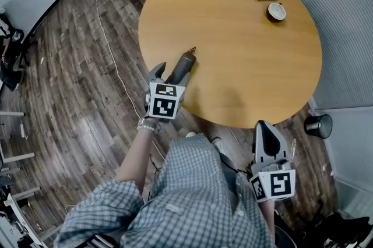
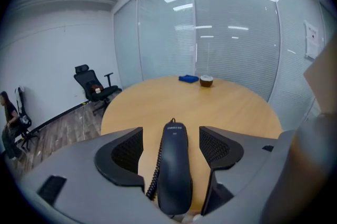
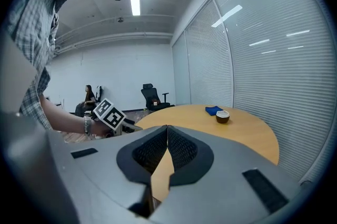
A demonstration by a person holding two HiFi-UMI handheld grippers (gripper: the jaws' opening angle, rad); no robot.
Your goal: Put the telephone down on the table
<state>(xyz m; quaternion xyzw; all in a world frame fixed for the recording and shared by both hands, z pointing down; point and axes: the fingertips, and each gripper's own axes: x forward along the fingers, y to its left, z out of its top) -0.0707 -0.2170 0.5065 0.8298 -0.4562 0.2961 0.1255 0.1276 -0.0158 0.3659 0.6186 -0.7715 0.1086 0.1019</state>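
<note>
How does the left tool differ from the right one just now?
The left tool has its jaws wide apart; the right tool has them pressed together. The telephone lies between the left tool's jaws, untouched by them; the right tool holds nothing. The left tool is at the near edge of the table; the right tool hangs off the table, beside the person. Both are grey and hand-held.

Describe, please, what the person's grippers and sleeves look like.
The left gripper and right gripper are grey, with tapered jaws lined by black meshed pads. Each carries a white cube with black square markers. The person wears a blue-and-white checked shirt; the left forearm is bare, with a pale band at the wrist.
</note>
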